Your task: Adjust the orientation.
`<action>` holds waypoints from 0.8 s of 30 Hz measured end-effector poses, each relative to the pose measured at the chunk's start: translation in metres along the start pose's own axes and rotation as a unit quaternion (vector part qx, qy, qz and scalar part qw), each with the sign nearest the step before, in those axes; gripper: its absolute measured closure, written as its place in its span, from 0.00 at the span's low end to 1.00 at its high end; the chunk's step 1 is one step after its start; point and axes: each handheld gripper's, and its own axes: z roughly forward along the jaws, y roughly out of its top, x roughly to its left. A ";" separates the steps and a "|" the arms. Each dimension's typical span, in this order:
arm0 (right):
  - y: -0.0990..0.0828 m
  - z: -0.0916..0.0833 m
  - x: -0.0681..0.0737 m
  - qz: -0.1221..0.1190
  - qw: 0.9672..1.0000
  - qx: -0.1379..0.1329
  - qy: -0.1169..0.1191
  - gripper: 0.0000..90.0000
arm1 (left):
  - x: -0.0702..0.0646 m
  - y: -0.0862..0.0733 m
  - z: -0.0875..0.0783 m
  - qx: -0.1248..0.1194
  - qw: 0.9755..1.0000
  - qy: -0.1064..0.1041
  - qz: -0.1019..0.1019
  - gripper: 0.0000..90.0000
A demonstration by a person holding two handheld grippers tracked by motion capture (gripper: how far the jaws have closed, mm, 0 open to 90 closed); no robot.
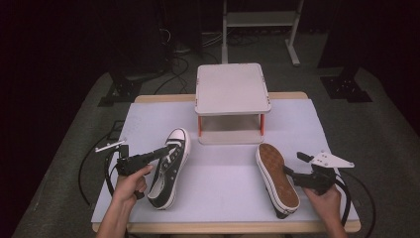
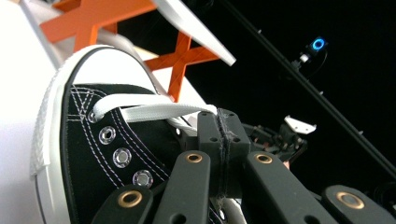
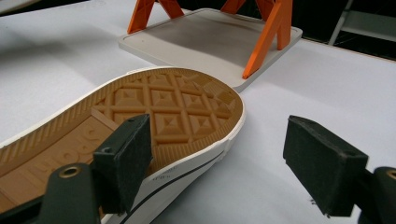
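left shoe (image 1: 168, 168): black canvas low-top, white rubber toe cap, white laces, metal eyelets, white stitching. Upright on the white table cover (image 1: 223, 183), left of centre, toe towards the stand.
right shoe (image 1: 276, 179): same model, flipped sole-up. Tan waffle-pattern outsole, white sidewall with a black stripe. Right of centre, toe near the stand's base plate.
stand (image 1: 232, 89): grey two-tier shelf, orange X-braced legs, at the table's far middle.
left gripper (image 2: 223, 135): jaws closed together at the left shoe's laces; a white lace (image 2: 154, 111) runs to the jaw tips, but whether it is pinched, can't tell.
right gripper (image 3: 219, 154): jaws wide apart, holding nothing; one jaw in front of the upturned sole, other over bare table.
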 end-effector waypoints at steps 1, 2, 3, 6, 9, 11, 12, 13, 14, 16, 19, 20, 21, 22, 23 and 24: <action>0.000 0.000 0.000 -0.001 1.000 -0.001 0.000 0.26 | -0.002 0.002 0.000 -0.004 1.000 -0.001 0.001 1.00; 0.000 0.000 0.000 -0.001 1.000 -0.001 0.000 0.26 | -0.004 0.003 0.001 -0.007 1.000 -0.002 0.002 1.00; 0.000 0.000 0.000 -0.001 1.000 -0.001 0.000 0.26 | -0.006 0.005 0.001 -0.010 1.000 -0.004 0.003 1.00; 0.000 0.000 0.000 -0.001 1.000 -0.001 -0.001 0.26 | -0.012 0.011 0.003 -0.020 1.000 -0.007 0.008 1.00; 0.000 0.000 0.000 0.000 1.000 0.000 -0.001 0.26 | -0.019 0.019 0.006 -0.027 1.000 -0.010 0.012 1.00; 0.000 0.000 0.000 0.000 1.000 -0.001 -0.001 0.26 | -0.022 0.023 0.008 -0.031 0.999 -0.012 0.014 1.00; 0.000 0.000 0.000 0.000 1.000 -0.001 -0.001 0.26 | -0.024 0.026 0.009 -0.034 0.999 -0.012 0.015 1.00; 0.000 0.000 0.000 0.000 1.000 -0.001 -0.001 0.26 | -0.025 0.028 0.010 -0.035 0.999 -0.013 0.017 1.00; 0.000 0.000 -0.001 0.000 1.000 -0.002 -0.001 0.26 | -0.027 0.030 0.011 -0.036 0.999 -0.014 0.018 1.00; 0.000 0.000 -0.001 -0.001 1.000 -0.002 -0.001 0.26 | -0.030 0.034 0.013 -0.041 0.999 -0.012 0.017 1.00; 0.000 0.000 -0.001 -0.001 1.000 -0.002 -0.002 0.26 | -0.034 0.041 0.016 -0.048 0.999 -0.015 0.020 1.00; 0.000 -0.001 -0.001 -0.001 1.000 -0.003 -0.002 0.26 | -0.036 0.044 0.018 -0.050 0.998 -0.015 0.020 1.00; 0.000 -0.001 -0.002 -0.002 1.000 -0.004 -0.002 0.26 | -0.038 0.048 0.019 -0.052 0.998 -0.013 0.023 1.00; 0.000 -0.001 -0.002 0.000 1.000 -0.004 -0.002 0.26 | -0.039 0.050 0.020 -0.053 0.998 -0.015 0.022 1.00; 0.000 -0.001 -0.002 0.000 1.000 -0.005 -0.002 0.26 | -0.040 0.052 0.021 -0.055 0.998 -0.016 0.024 1.00; 0.000 -0.001 -0.002 0.000 1.000 -0.005 -0.002 0.26 | -0.041 0.054 0.022 -0.056 0.998 -0.013 0.025 1.00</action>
